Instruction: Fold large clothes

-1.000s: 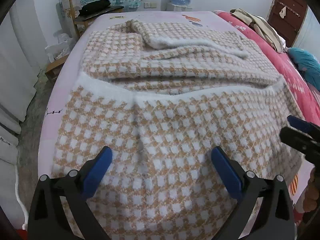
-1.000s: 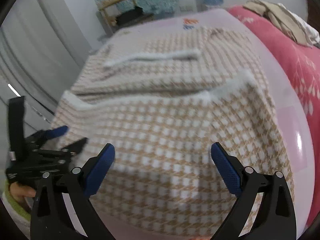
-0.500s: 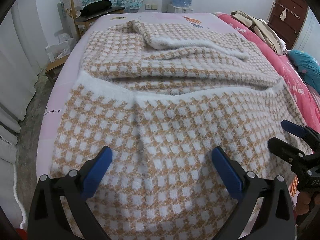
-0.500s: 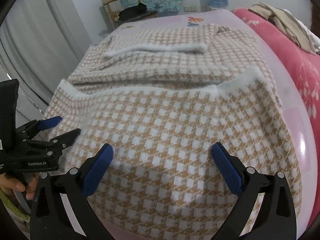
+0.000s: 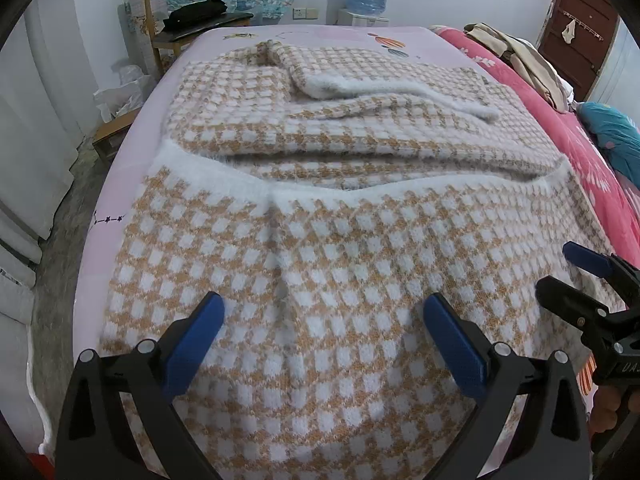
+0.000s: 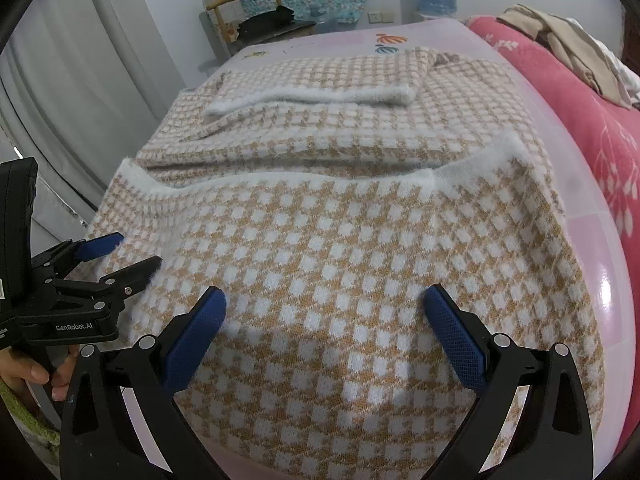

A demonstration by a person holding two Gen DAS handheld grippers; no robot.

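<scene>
From your left wrist camera, your left gripper (image 5: 320,320) hangs low over the near part of the tan-and-white checked fuzzy knit garment (image 5: 320,248), its blue-padded jaws spread wide with nothing between them. The garment lies spread across the pale pink bed (image 5: 120,184), its near portion folded up over itself so that a fluffy white hem band (image 5: 224,178) runs crosswise through the middle, and a folded sleeve with a white cuff (image 5: 400,88) lies across the far part. At the right edge you can see your right gripper (image 5: 560,276), its jaws apart at the garment's right side; you cannot tell from here whether they touch the fabric. A crimson floral quilt (image 5: 592,168) lies alongside the bed on the right, and a wooden chair (image 5: 180,12) stands beyond the far left corner. From your right wrist camera, your right gripper (image 6: 324,312) sits close over the near fold of the same garment (image 6: 340,248), jaws wide apart and holding nothing, the blue pads just above or on the knit. Your left gripper (image 6: 132,252) shows at the left, jaws partly parted at the garment's left edge with white fuzz against the lower fingertip; a firm hold cannot be confirmed. Your left hand (image 6: 28,372) wraps its handle.
</scene>
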